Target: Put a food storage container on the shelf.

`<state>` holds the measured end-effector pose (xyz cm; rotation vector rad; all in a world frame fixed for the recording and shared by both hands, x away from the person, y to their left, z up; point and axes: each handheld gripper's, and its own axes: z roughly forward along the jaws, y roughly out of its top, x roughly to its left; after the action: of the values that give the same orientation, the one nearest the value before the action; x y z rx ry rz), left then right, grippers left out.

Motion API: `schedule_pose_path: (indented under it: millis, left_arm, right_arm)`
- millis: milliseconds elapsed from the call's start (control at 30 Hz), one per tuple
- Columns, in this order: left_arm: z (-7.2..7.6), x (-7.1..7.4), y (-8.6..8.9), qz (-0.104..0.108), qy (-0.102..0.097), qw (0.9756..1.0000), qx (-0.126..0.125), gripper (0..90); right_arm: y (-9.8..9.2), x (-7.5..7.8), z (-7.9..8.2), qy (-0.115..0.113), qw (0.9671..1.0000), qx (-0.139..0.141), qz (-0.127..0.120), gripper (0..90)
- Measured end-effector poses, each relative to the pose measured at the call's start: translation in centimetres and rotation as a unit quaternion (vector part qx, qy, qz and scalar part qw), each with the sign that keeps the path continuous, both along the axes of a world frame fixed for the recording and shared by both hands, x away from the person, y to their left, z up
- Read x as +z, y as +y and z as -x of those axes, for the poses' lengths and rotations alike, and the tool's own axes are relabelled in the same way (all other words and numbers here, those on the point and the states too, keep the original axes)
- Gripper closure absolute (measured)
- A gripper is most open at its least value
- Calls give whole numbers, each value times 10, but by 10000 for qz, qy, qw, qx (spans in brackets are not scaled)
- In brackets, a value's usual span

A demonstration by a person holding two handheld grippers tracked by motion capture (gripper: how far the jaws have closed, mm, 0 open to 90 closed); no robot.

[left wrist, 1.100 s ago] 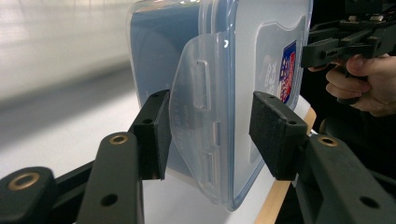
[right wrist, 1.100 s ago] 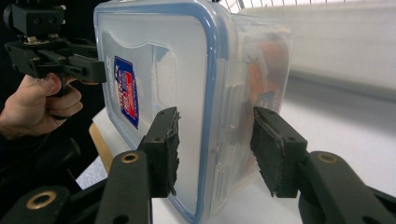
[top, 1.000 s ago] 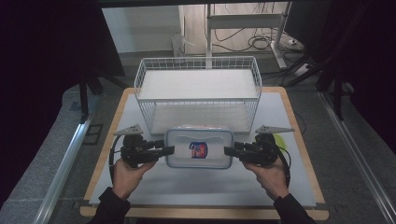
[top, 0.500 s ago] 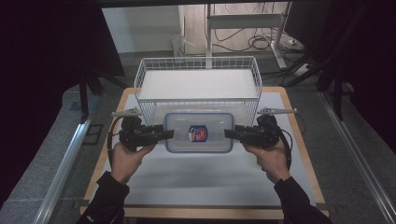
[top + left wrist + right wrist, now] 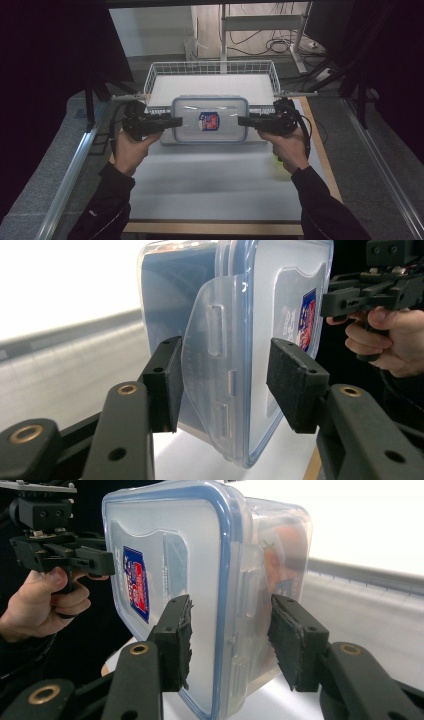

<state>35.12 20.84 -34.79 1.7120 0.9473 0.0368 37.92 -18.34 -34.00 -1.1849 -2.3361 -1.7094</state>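
The clear plastic container with a blue-rimmed lid hung in the air above the white table, just in front of the white wire basket. It lay level, lid up, its long axis running from the person's left to right, and a small red and blue label sat at the middle of the lid. Each short end carried a folded-down locking flap.

The left gripper held the container's left end. In the left gripper view, its jaws stood about half open, one pad against the underside wall and the other at the lid, clamping the end flap between them. The right gripper held the opposite end the same way; in the right gripper view, one pad pressed on the lid and the other on the base, with the flap between. Both grippers lay roughly level, pointing inward at each other, each held in one hand, with dark sleeves coming in from the near edge.
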Motion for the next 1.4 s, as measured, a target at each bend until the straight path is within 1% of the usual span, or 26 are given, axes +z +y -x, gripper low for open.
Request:
schedule_pose_path:
  millis: [200,233,267,300,333,433,533,600,767,867,1067,1167,1267,1400]
  left_arm:
    - [-15,14,0,58,-23,10000,11,500]
    - [-18,15,0,65,-9,10000,9,500]
    - [-21,16,0,87,-3,10000,2,500]
    - [-24,16,0,112,7,9999,-1,500]
    - [-27,16,0,133,23,9999,-1,500]
    - [-36,17,-2,173,58,9998,8,501]
    - [-44,19,-3,210,90,9997,31,501]
    - [-50,22,-3,198,111,9997,26,501]
    - [-65,29,-3,246,141,9996,24,500]
    - [-74,32,-3,267,194,9994,27,500]
    - [-92,37,-4,241,296,9993,56,497]
    - [-99,39,-4,243,305,9992,103,494]
    - [-104,38,-4,231,339,9991,108,494]
    - [-112,35,-4,260,433,9986,143,492]
  right_arm:
    - [1,14,-14,-32,10000,-23,-44,520]
    - [1,17,-16,-13,10000,-37,-54,519]
    - [1,19,-19,-54,10000,-56,-42,519]
    - [1,22,-21,-36,10000,-59,-39,519]
    - [0,24,-25,-91,9999,-74,-40,519]
    - [0,28,-33,-88,9999,-125,-33,518]
    - [-1,32,-41,-34,9998,-184,-57,517]
    - [-1,34,-47,-11,9998,-199,-77,517]
    - [-1,42,-61,6,9997,-243,-101,517]
    - [-1,46,-69,33,9996,-268,-121,518]
    - [-1,48,-85,115,9991,-341,-206,518]
    - [-1,48,-92,161,9989,-368,-235,518]
    - [-1,48,-98,183,9987,-399,-257,518]
    - [-1,44,-106,304,9981,-454,-288,517]
